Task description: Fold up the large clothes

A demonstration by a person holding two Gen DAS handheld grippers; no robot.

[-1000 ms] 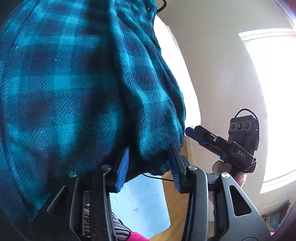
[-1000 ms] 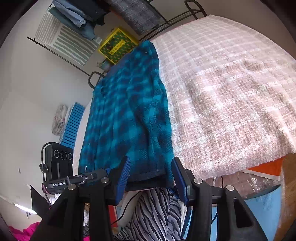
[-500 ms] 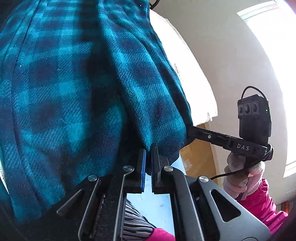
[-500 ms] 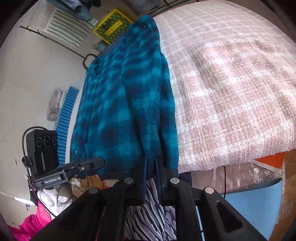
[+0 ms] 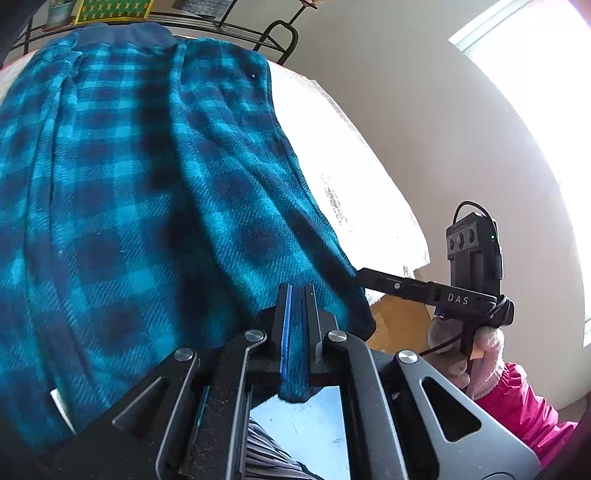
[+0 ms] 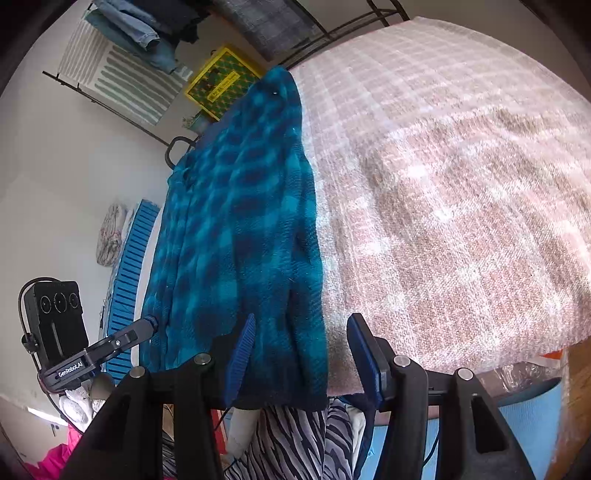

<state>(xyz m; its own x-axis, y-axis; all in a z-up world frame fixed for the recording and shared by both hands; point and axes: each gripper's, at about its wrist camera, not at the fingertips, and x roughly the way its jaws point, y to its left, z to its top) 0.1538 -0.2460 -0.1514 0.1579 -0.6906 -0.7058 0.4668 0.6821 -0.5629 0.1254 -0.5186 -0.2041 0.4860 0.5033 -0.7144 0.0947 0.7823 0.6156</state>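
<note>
**Student:** Where does the garment lie, and what holds it?

**Instructor:** The teal plaid garment [image 5: 147,192] lies lengthwise along one side of a bed covered by a pink checked blanket [image 6: 461,203], its near hem hanging over the bed's front edge. The left gripper [image 5: 297,332] is clamped shut on a tuck of that hem; cloth fills the narrow gap between its blue pads. The right gripper [image 6: 299,350] straddles the hem's other corner, but its jaws are opening: fabric sits between the fingers [image 6: 242,343] without being pressed.

**Student:** So only one corner is secured?

**Instructor:** Apparently, yes. The step in hand appears to be taking both hem corners so the lower part can be carried up toward the collar end, near the black metal rack [image 5: 273,33].

**Student:** How is it done well?

**Instructor:** The right jaws should close on the hem corner, catching every layer at the edge and none of the blanket beneath. Both grips should sit on the same hem line, so the fold comes out square. The lift should be even; a higher left side would skew the cloth. Fleece of this kind is thick and limp, so a shallow pinch may slip.

**Student:** And the person?

**Instructor:** A gloved hand [image 5: 476,350] and a pink sleeve [image 5: 517,406] carry the right tool.
</note>
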